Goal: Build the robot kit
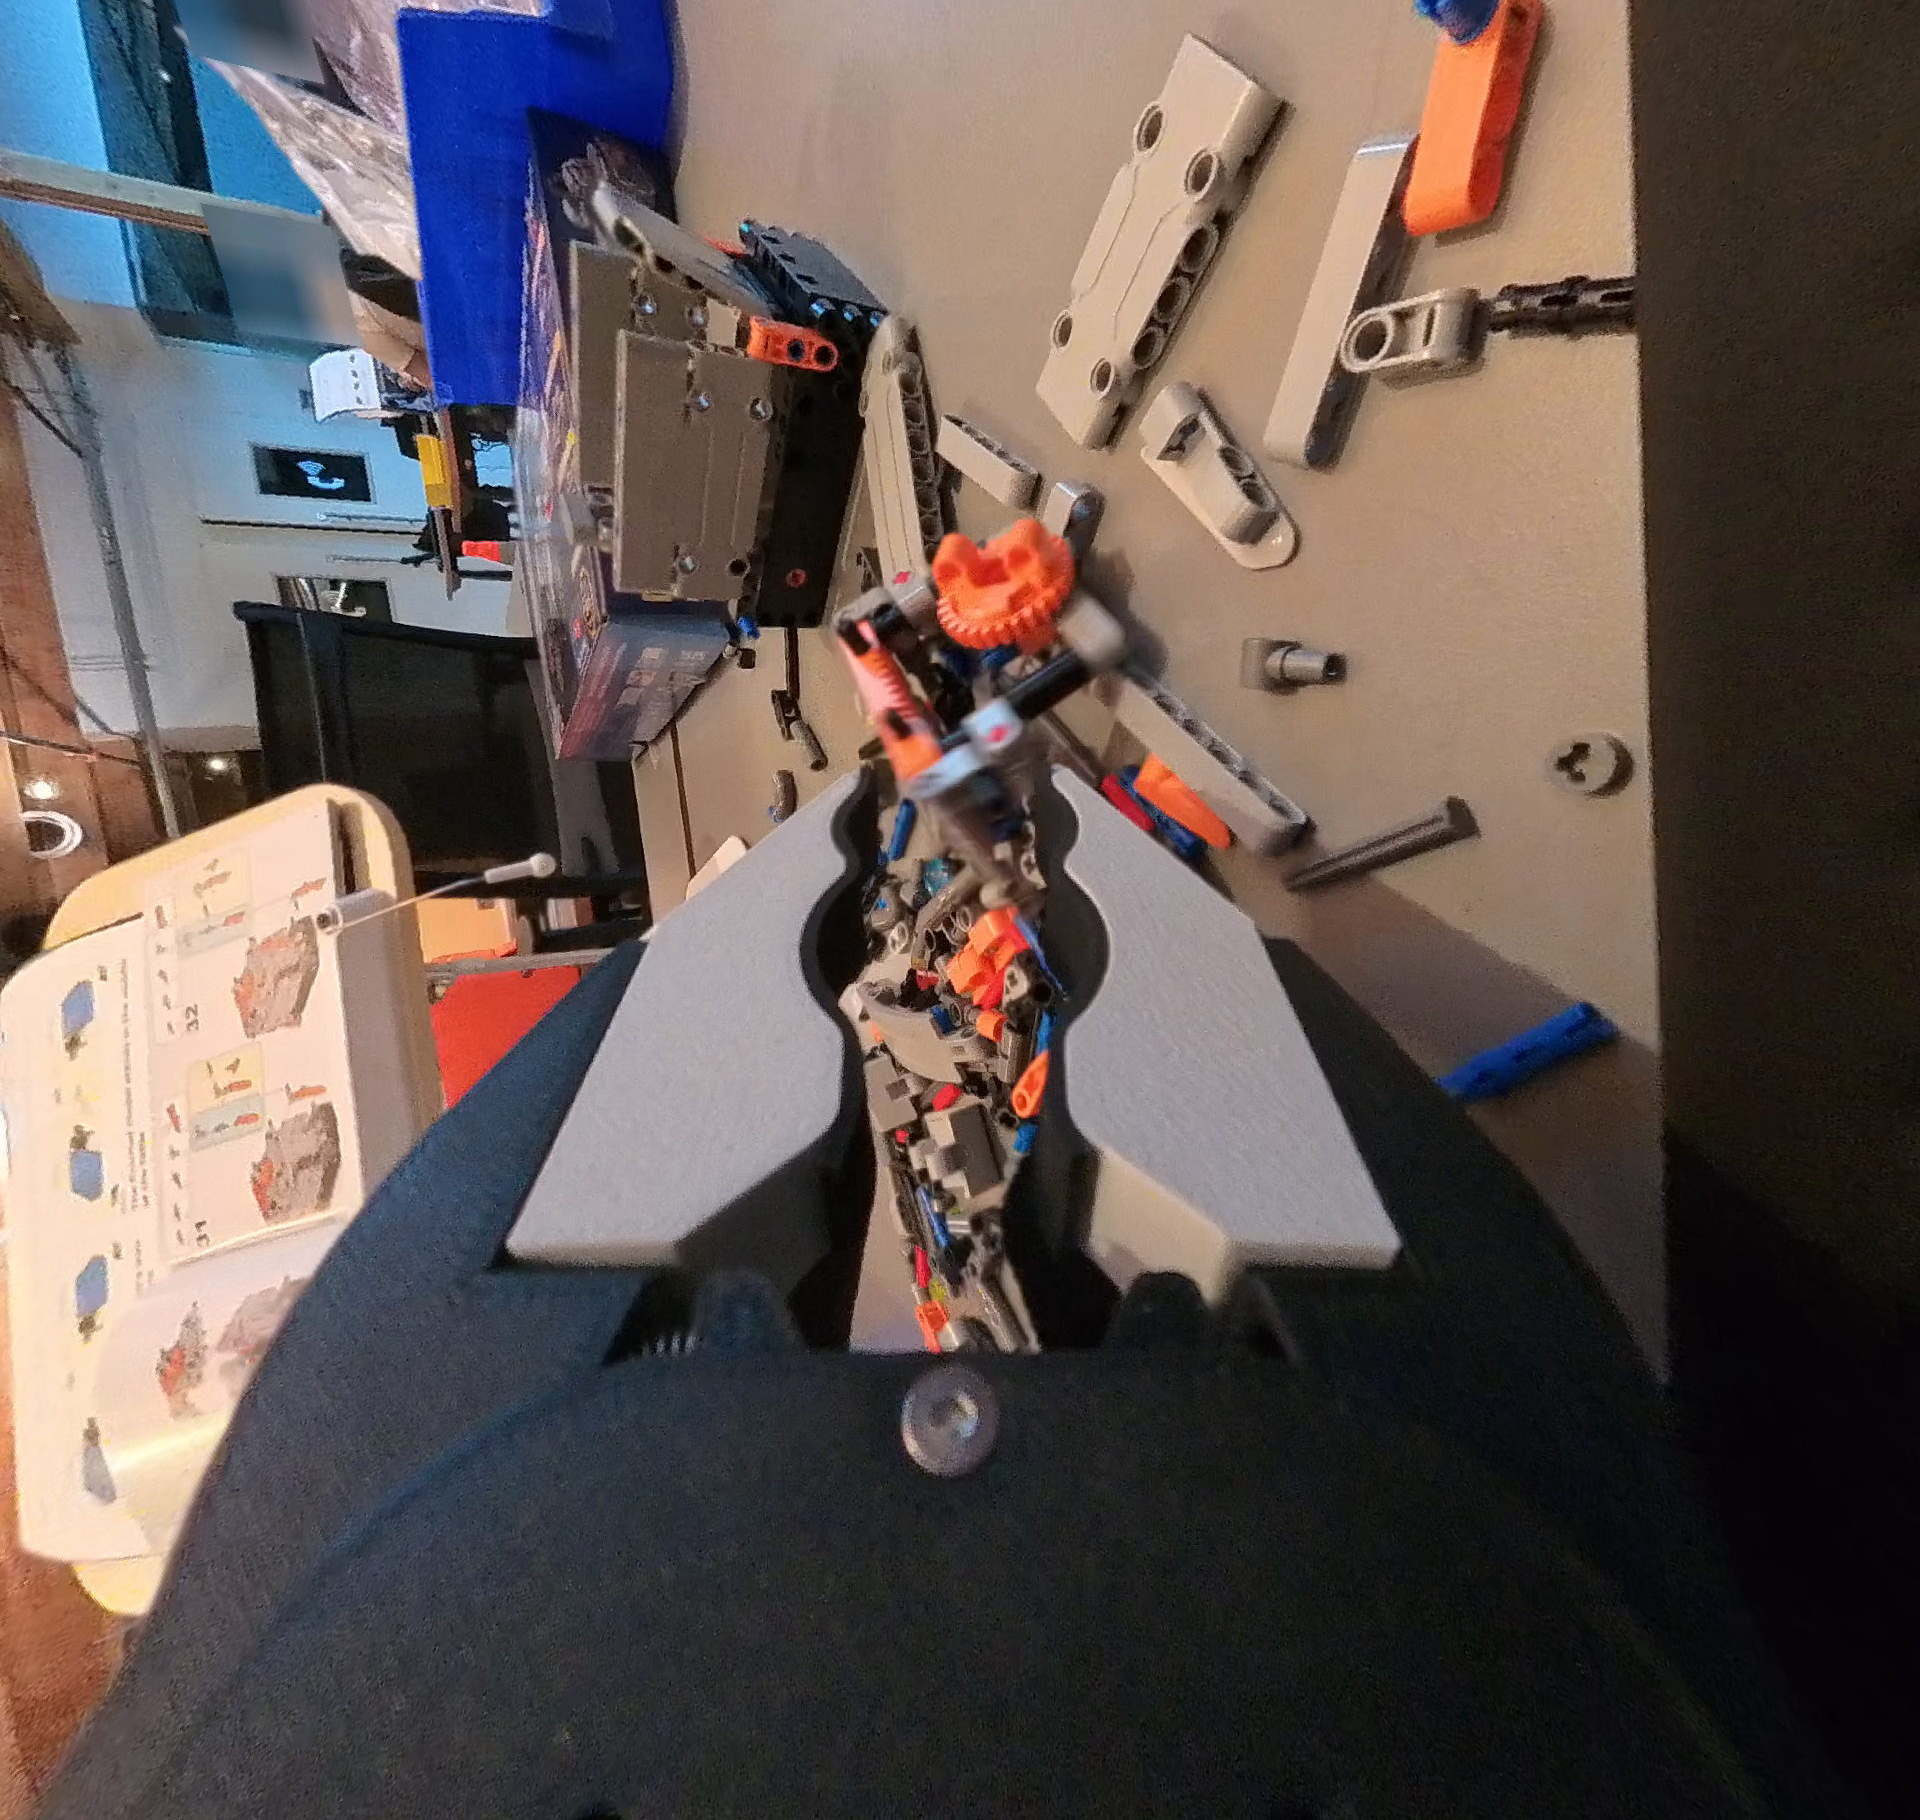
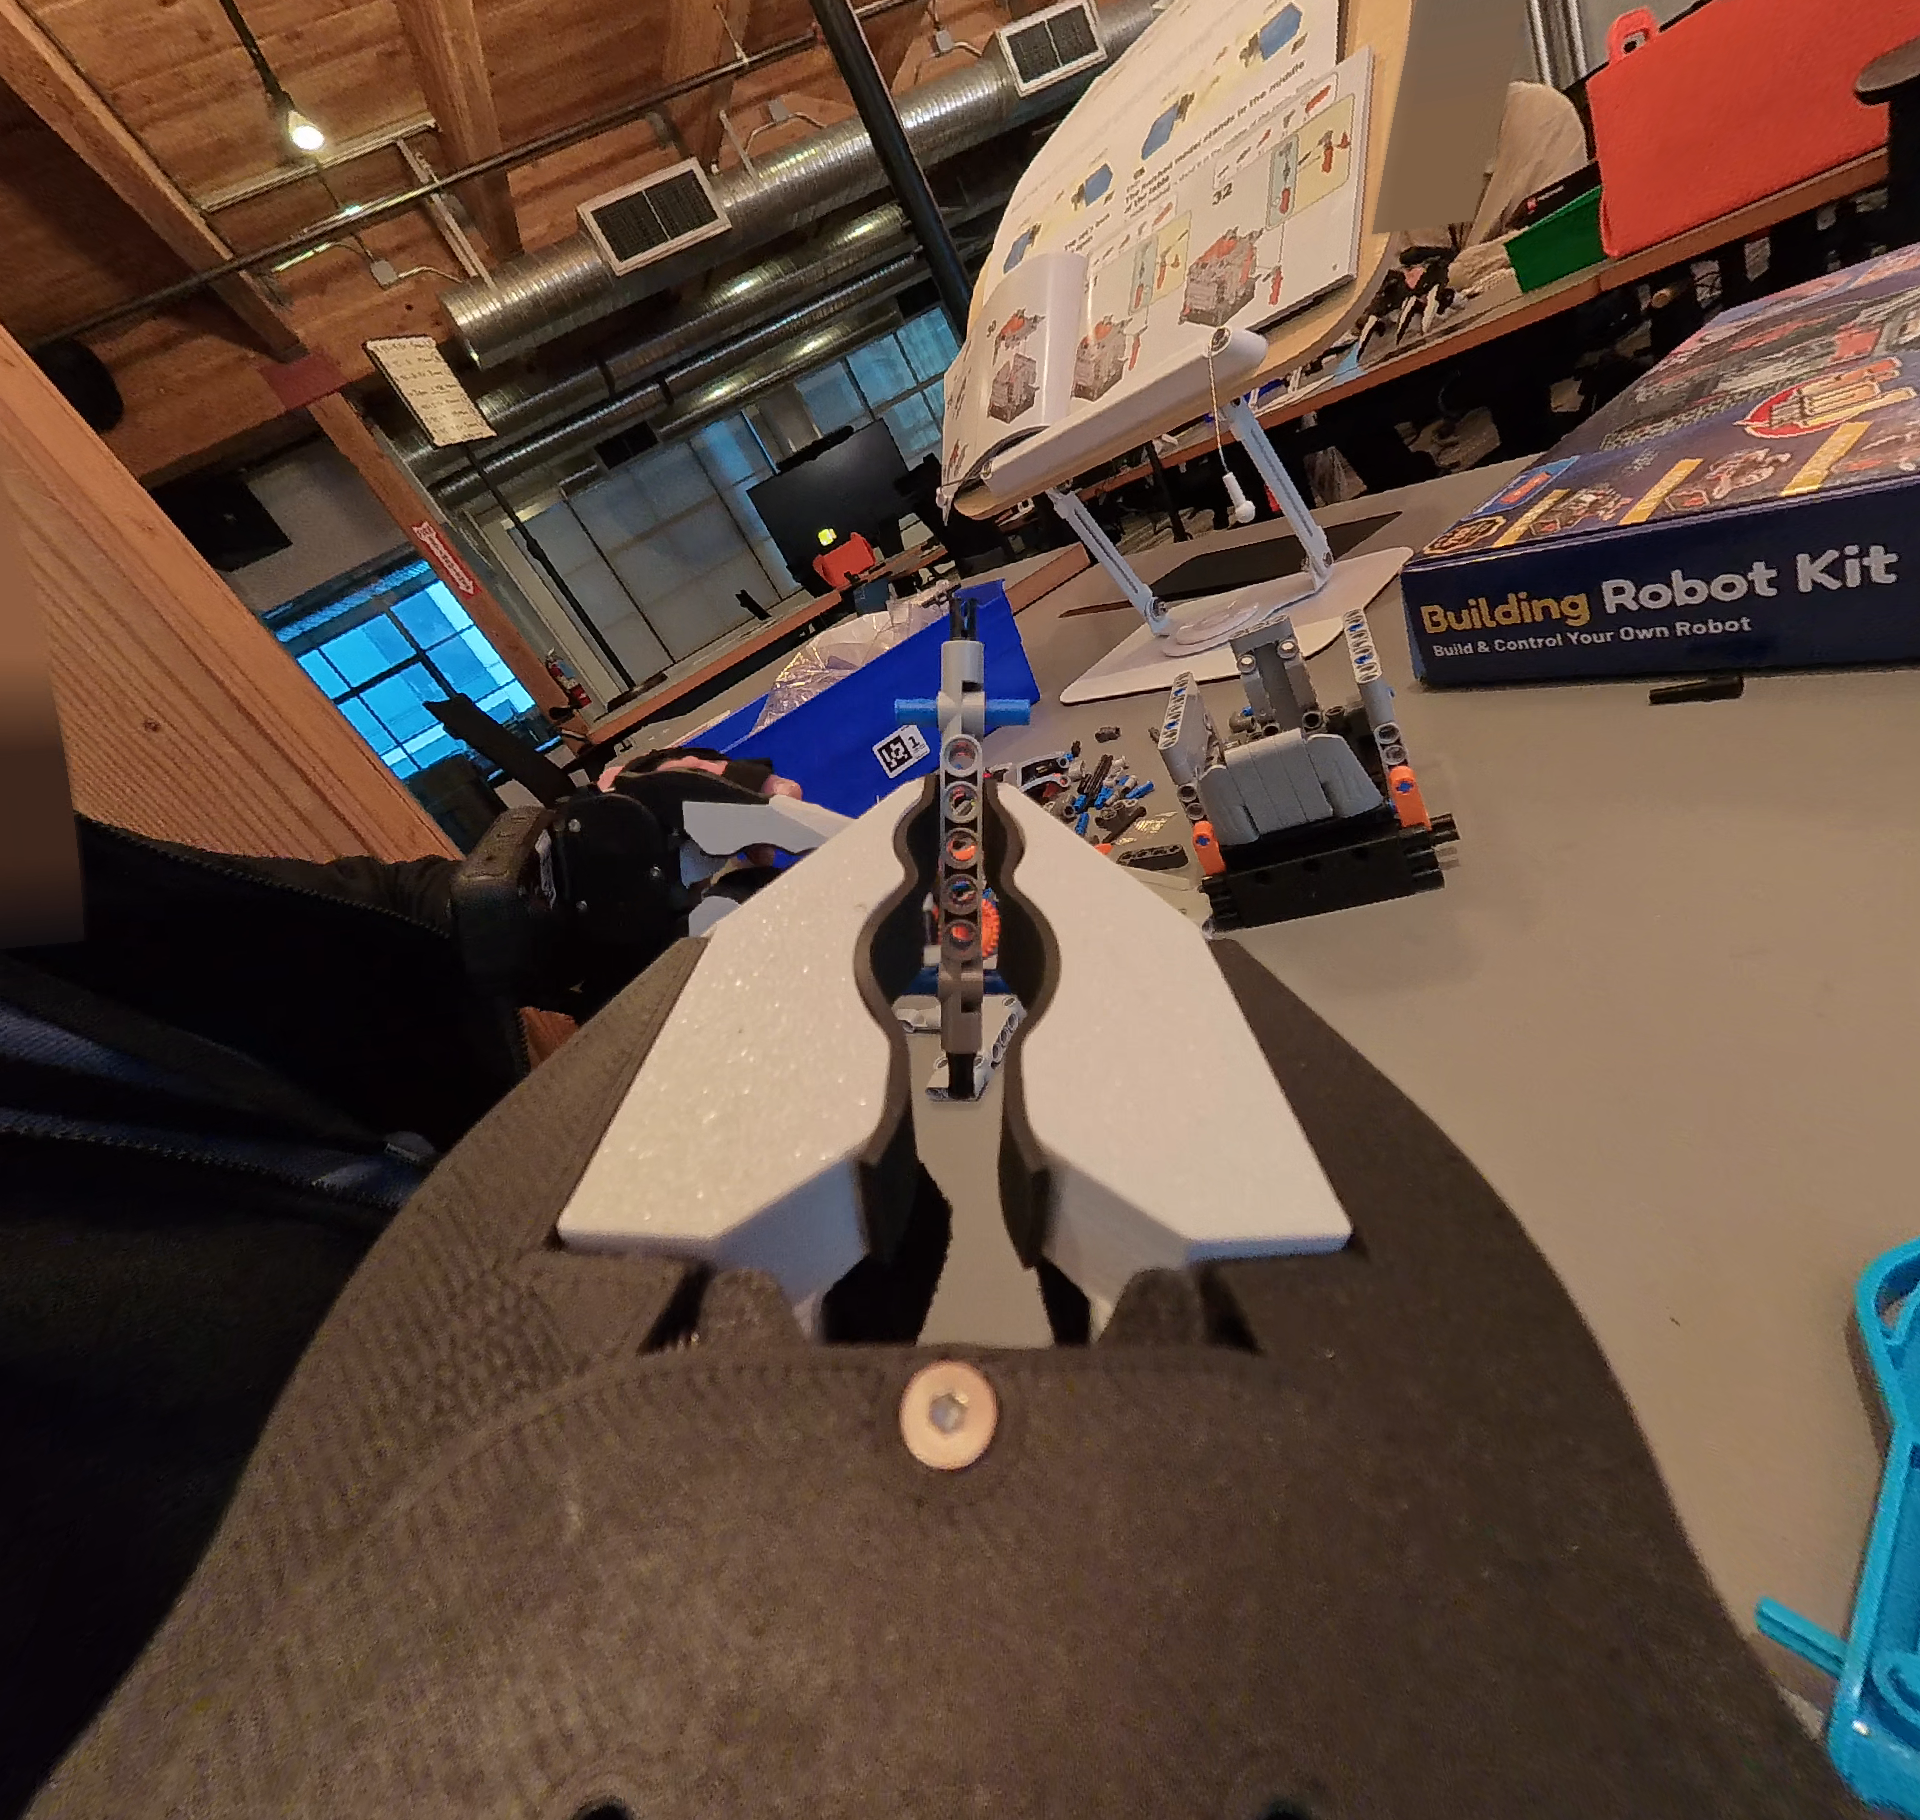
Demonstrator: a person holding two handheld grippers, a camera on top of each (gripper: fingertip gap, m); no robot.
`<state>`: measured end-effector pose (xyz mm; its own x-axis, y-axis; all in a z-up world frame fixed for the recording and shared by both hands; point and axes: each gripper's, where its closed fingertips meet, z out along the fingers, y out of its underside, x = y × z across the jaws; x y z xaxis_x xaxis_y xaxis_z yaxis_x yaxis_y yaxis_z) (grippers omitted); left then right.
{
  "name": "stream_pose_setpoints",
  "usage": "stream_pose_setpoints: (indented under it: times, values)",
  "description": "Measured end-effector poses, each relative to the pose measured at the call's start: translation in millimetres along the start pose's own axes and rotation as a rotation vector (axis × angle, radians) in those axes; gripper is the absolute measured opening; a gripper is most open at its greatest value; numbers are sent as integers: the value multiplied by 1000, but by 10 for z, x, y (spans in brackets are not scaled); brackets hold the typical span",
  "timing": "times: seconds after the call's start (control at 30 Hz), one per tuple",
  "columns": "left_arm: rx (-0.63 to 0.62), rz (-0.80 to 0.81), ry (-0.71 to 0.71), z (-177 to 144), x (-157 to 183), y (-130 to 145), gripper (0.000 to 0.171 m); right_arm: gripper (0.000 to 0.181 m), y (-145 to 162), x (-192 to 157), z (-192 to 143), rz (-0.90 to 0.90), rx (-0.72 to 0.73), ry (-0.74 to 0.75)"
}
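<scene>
My left gripper [image 1: 961,788] is shut on a small assembly [image 1: 940,731] of grey, black and orange parts, topped by an orange gear [image 1: 1003,586]. It holds the assembly above a pile of small loose parts [image 1: 966,1022] on the grey table [image 1: 1455,575]. My right gripper [image 2: 963,799] is shut on a grey beam with holes [image 2: 961,835], held upright, with a blue cross piece [image 2: 966,710] near its top. The left gripper [image 2: 769,825] and a gloved hand show just to the left behind it in the right wrist view.
A partly built model of grey panels on a black base [image 1: 717,440] [image 2: 1320,814] stands on the table. Loose grey beams [image 1: 1153,243] and an orange beam with a blue pin [image 1: 1470,97] lie nearby. Also there: a kit box [image 2: 1662,544], an instruction book on a stand [image 2: 1174,212], a blue bin [image 2: 831,721]. My hands' fingertips stand some 25 centimetres from each other.
</scene>
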<state>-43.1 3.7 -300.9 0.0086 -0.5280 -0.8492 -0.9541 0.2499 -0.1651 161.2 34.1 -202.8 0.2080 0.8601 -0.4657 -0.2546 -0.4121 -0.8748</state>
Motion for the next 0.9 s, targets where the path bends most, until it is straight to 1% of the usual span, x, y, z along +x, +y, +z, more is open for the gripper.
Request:
stream_pose_setpoints:
  times: [0.1, 0.2, 0.3, 0.4, 0.5, 0.63, 0.77, 0.9]
  values:
    - [11, -52, 18, -44, -16, 55, 32, 4, 4, 0, 2, 1, -3, 0]
    - [9, -142, 84, -42, 1, 143, 36, 4, 6, 1, 2, 1, -4, 0]
    - [-1, -220, 149, -2, 26, 213, 35, 4, 9, 0, 5, 0, -6, 1]
    - [-14, -257, 202, 56, 71, 237, 32, 4, 10, 1, 5, 2, -7, 1]
    - [-11, -261, 219, 106, 78, 221, 24, 4, 17, 1, 9, 3, -11, 0]
    - [-5, -255, 227, 147, 100, 190, 5, 4, 29, 4, 17, 9, -19, -2]
    - [-11, -260, 208, 177, 61, 187, 4, 4, 87, 34, 59, 34, -59, 4]
    - [-7, -257, 167, 167, -26, 177, 3, 4, 199, 84, 137, 63, -140, 21]
